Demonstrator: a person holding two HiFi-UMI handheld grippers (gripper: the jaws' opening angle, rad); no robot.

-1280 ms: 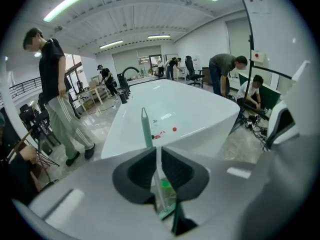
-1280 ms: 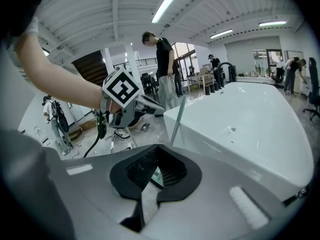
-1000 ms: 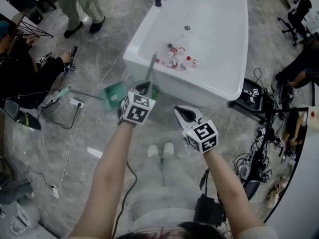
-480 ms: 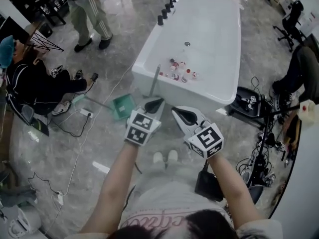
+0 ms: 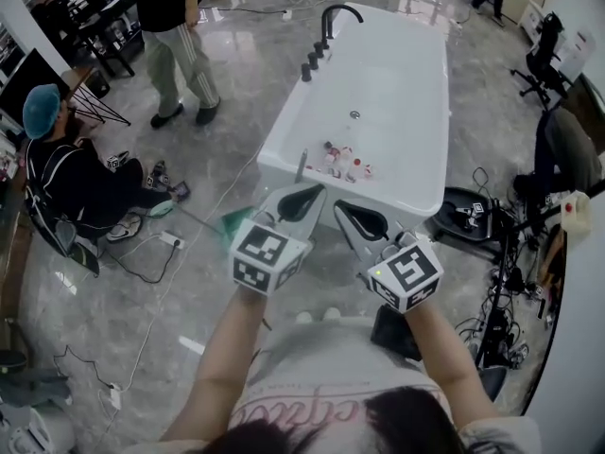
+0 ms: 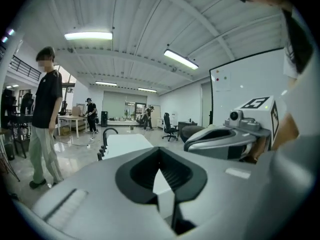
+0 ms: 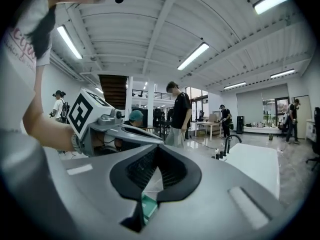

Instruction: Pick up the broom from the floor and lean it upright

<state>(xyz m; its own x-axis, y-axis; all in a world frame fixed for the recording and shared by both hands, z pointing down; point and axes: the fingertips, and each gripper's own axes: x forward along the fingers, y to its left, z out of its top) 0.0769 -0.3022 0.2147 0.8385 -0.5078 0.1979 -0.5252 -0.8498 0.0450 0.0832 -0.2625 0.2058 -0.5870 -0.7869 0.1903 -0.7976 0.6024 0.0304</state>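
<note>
From my head camera I looked down on my left gripper (image 5: 317,193) and right gripper (image 5: 338,208), held side by side in front of me above the grey floor (image 5: 113,348). Each pair of fingers was closed to a point at the tips, with nothing between them. Just past them was the white bathtub (image 5: 430,112), with a black faucet (image 5: 336,12) at its far end and some small bottles (image 5: 342,159) lying inside. The broom (image 5: 301,165) stood nearly upright against the tub's near wall. Only its grey handle showed; the lower end was hidden behind my left gripper. A green dustpan (image 5: 233,221) lay on the floor to the left of that gripper. A seated person (image 5: 71,173) and a standing person (image 5: 180,55) were well off to the left.

In the left gripper view, my left gripper (image 6: 160,156) had its fingers together at the tips and held nothing. Only a thin slit stayed open lower down, and the white of the bathtub (image 6: 125,141) showed through it. My right gripper (image 6: 225,139) hung just beside it.

In the right gripper view, my right gripper (image 7: 157,153) was the same, its tips meeting and nothing clamped. A green patch (image 7: 146,207) showed low in the slit, but I could not tell what it was. My left gripper (image 7: 115,134) was close on the left, and the tub lay to the right.
</note>
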